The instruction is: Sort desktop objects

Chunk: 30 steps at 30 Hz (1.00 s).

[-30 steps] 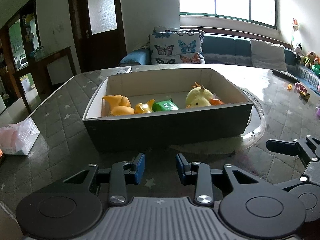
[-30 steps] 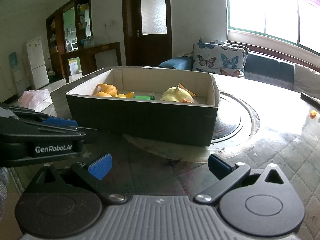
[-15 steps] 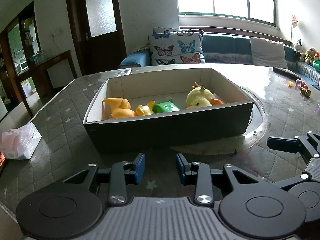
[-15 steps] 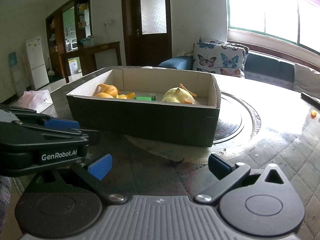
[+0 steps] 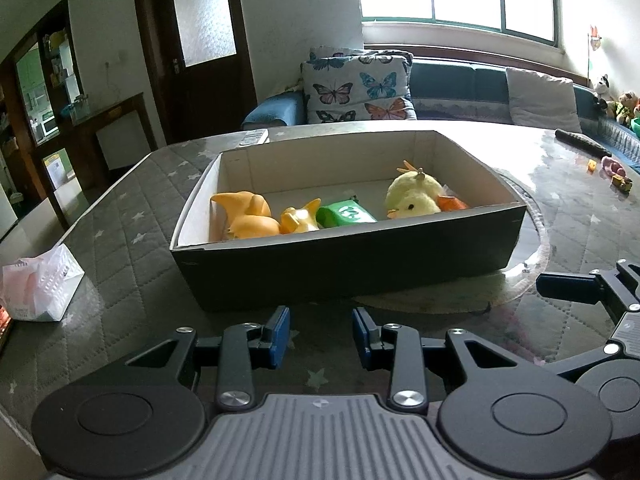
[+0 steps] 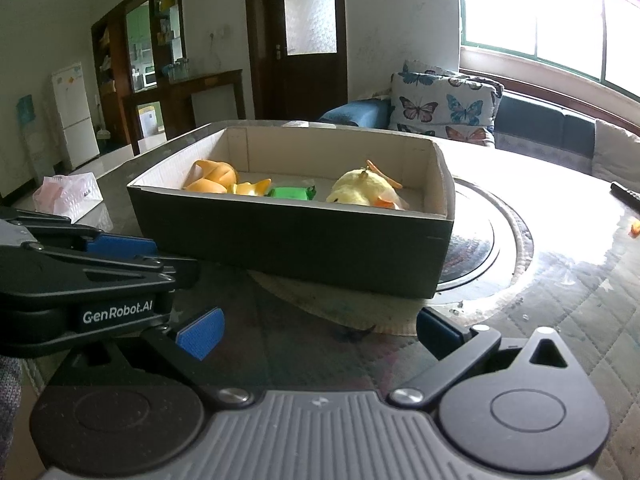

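Note:
A dark cardboard box (image 5: pixel 352 264) (image 6: pixel 288 240) stands on the table ahead of both grippers. It holds an orange toy (image 5: pixel 246 216) (image 6: pixel 212 178), a smaller yellow-orange toy (image 5: pixel 300 220), a green packet (image 5: pixel 346 214) (image 6: pixel 290 193) and a yellow plush chick (image 5: pixel 414 200) (image 6: pixel 360 192). My left gripper (image 5: pixel 320 338) is open and empty, just short of the box's near wall. My right gripper (image 6: pixel 318 330) is wide open and empty, also short of the box. The left gripper shows at the left edge of the right wrist view (image 6: pixel 100 264).
A pink-and-white tissue pack (image 5: pixel 40 288) (image 6: pixel 68 196) lies at the table's left edge. Small toys (image 5: pixel 614 170) and a dark remote (image 5: pixel 582 144) lie far right. A round glass turntable (image 6: pixel 492 240) sits under the box. A sofa with butterfly cushions (image 5: pixel 356 88) is behind.
Both views have risen and pulled back slightly, so more of the box's inside shows. The grippers' openings have not changed.

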Motion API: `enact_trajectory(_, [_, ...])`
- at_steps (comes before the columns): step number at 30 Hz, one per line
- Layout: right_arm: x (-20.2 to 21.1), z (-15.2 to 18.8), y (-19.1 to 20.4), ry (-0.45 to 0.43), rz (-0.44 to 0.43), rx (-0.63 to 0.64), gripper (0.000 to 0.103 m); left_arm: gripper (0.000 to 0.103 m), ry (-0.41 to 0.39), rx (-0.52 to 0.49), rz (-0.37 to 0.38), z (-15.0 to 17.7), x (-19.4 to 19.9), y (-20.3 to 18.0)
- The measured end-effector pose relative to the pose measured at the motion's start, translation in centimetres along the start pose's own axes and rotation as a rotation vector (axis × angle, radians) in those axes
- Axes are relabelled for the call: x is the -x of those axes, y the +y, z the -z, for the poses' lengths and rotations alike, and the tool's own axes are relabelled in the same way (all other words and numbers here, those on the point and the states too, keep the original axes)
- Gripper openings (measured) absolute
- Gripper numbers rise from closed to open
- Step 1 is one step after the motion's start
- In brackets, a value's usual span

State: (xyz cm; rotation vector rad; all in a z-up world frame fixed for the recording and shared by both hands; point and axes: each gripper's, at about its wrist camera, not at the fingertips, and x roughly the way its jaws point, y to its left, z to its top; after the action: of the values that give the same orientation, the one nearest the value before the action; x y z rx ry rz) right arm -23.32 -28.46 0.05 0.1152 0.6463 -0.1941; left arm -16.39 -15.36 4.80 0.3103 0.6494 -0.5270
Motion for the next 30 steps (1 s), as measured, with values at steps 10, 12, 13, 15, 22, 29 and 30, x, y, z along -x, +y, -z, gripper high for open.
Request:
enact_trajectory(10, [-1.4,-1.0,-0.2,0.034,0.003,-0.007,0.103,0.036,0.027,0.003,-0.012,-0.7,-1.2,0.8])
enact_trajectory(12, [-1.7,-1.3,-0.4,0.041,0.004,-0.011,0.103,0.036,0.029,0.005,-0.013,-0.8,-1.4,0.9])
enact_trajectory(13, [-1.8,-1.4,-0.4,0.043,0.004,-0.012,0.103,0.036,0.031,0.006,-0.014,-0.9,-1.5,1.0])
enact_trajectory(15, [-2.0,-1.5,-0.4,0.046,0.005,-0.013,0.103,0.036,0.035,0.006,-0.014,-1.0,-1.7,1.1])
enact_trajectory(22, [-3.0,-1.9,-0.6,0.069,0.002,-0.016,0.103,0.036,0.050,0.002,-0.021,-1.6,-2.5,1.2])
enact_trajectory(29, [-3.9,-2.3,-0.9,0.088,0.007,-0.022,0.103,0.036,0.068,-0.005,-0.026,-2.0,-3.3,1.5])
enact_trajectory(30, [-4.0,-2.3,-0.9,0.091,0.006,-0.024,0.103,0.036,0.072,-0.007,-0.026,-2.1,-3.4,1.5])
